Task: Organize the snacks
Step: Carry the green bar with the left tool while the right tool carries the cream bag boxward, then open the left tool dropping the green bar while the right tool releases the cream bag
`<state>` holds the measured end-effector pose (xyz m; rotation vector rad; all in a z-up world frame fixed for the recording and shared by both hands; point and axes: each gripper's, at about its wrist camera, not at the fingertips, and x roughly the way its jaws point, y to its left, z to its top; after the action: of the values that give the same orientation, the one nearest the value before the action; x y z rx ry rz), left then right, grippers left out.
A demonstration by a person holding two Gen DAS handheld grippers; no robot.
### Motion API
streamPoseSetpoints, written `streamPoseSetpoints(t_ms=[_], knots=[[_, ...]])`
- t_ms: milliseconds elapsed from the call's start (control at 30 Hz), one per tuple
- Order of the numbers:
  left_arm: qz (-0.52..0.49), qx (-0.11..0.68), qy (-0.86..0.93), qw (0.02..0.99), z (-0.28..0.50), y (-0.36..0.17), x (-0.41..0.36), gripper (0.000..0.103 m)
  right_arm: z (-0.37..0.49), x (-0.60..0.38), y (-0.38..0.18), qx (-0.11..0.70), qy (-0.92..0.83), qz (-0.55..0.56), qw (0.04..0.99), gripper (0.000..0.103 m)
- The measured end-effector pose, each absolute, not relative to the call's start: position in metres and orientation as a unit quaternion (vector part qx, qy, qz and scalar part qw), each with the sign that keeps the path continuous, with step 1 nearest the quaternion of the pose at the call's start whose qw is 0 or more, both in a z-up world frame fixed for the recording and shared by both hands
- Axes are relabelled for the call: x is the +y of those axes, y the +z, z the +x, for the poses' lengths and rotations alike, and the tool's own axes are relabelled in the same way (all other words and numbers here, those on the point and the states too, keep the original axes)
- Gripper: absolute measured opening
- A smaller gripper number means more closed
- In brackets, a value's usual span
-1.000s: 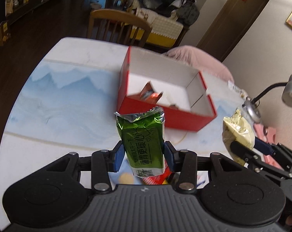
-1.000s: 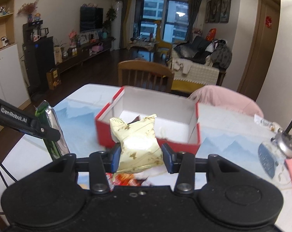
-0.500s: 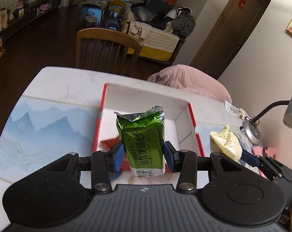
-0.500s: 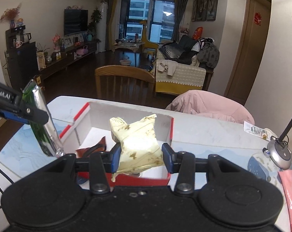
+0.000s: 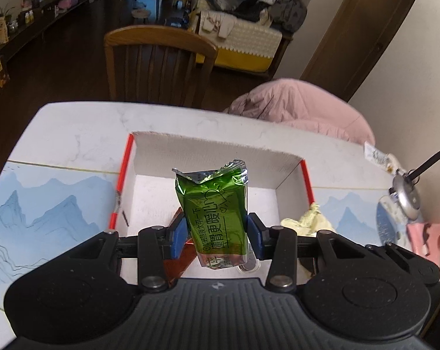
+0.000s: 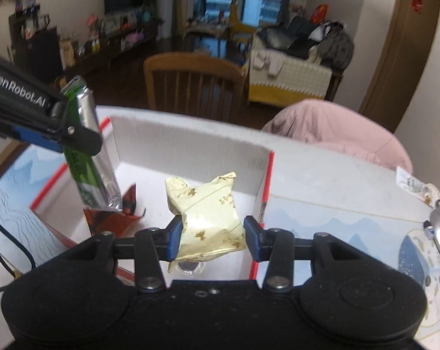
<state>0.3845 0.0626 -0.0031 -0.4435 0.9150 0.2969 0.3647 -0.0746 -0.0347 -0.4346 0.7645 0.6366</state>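
The left gripper (image 5: 217,237) pinches a shiny green snack packet (image 5: 215,213), and the right gripper (image 6: 211,242) pinches a crinkly pale yellow snack bag (image 6: 208,221), both over the red-edged white cardboard box (image 5: 208,153) (a red wrapper (image 6: 117,218) lies inside).

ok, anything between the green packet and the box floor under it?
Yes. In the right wrist view a dark red wrapper lies on the box floor, just below the green packet held by the left gripper.
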Motion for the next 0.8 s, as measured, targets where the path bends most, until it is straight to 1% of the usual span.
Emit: streamPoseSetpoints(t_ms=[300, 467, 800], knots=[[-0.187, 0.480, 0.158, 0.842, 0.423, -0.041, 0.059, 0.043, 0.388, -0.044, -0.077, 0.400, 0.313, -0.249, 0.824, 0.042], [-0.178, 0.498, 0.155, 0.835, 0.433, -0.057, 0.057, 0.043, 0.385, -0.032, -0.094, 0.406, 0.325, -0.283, 0.806, 0.043], [-0.168, 0.524, 0.160, 0.820, 0.450, -0.079, 0.061, 0.043, 0.383, -0.019, -0.111, 0.426, 0.330, -0.302, 0.786, 0.043]])
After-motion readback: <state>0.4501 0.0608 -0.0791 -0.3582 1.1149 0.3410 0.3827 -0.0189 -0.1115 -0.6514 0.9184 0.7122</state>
